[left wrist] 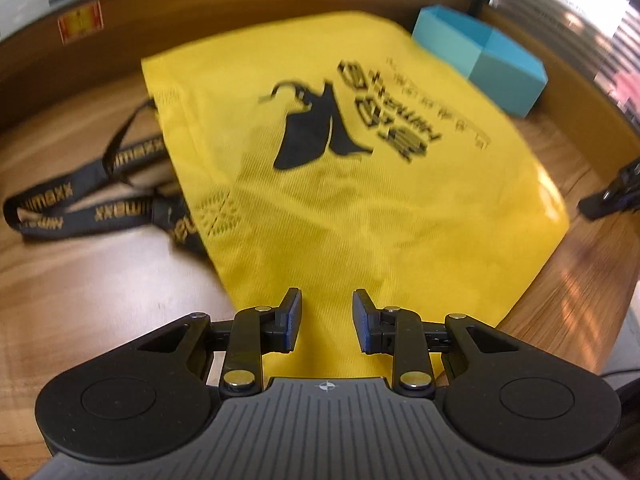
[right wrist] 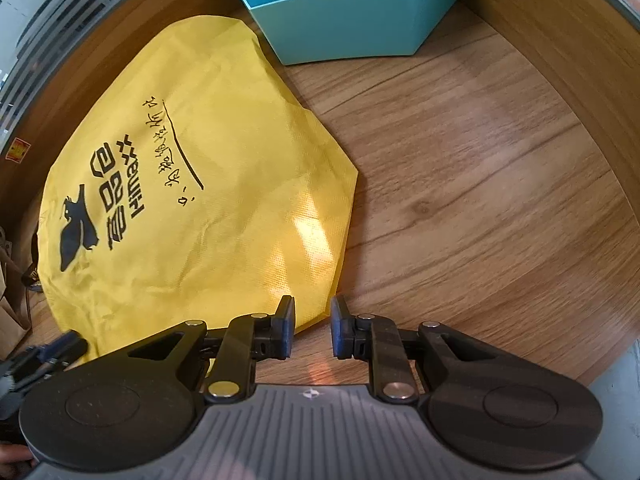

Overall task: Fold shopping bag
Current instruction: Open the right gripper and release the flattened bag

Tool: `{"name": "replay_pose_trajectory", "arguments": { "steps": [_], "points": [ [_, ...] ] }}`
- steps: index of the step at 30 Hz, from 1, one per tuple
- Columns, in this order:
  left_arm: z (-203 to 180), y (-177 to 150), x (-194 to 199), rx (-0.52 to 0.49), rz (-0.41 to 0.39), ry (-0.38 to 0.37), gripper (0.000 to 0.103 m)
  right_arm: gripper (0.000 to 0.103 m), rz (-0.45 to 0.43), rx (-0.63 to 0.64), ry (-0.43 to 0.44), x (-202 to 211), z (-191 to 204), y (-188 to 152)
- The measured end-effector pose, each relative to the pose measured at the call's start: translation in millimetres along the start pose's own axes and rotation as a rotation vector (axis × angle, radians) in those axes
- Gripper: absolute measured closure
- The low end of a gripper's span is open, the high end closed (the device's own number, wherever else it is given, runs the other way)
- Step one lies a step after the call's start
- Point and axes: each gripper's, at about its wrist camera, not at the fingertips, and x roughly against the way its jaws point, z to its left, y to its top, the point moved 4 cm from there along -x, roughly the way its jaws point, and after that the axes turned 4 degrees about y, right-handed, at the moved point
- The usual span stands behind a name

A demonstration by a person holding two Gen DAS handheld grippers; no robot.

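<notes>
A yellow shopping bag with black print lies flat on the wooden table. Its black lettered handles trail off to the left. My left gripper hovers open over the bag's near edge, with yellow cloth showing below the gap and nothing pressed between the pads. In the right wrist view the bag spreads to the left, and my right gripper stands open just above its near right corner. Only bare wood shows between its fingers. The left gripper shows at the lower left edge there.
A teal open box stands behind the bag at the back right, seen close as the teal box in the right wrist view. A raised wooden rim borders the table. A brown paper bag is at the far left.
</notes>
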Motion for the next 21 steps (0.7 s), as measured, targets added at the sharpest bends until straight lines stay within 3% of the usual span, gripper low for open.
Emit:
{"name": "replay_pose_trajectory", "arguments": {
  "steps": [5,9,12,21],
  "points": [
    [3.1,-2.1,-1.5,0.005,0.012,-0.008,0.072,0.076,-0.013,0.021,0.007,-2.0,8.8,2.1],
    [8.1,5.0,10.1,0.038,-0.010,-0.021,0.070,0.063,-0.039,0.062,-0.009,-6.3,21.2,9.4],
    [17.0,11.3,22.6,0.074,-0.047,-0.012,0.063,0.063,-0.044,0.087,-0.009,-9.8,30.0,15.0],
    [63.4,28.2,40.7,0.223,-0.100,0.068,0.060,0.063,-0.024,0.186,-0.041,-38.7,52.8,26.4]
  ]
}}
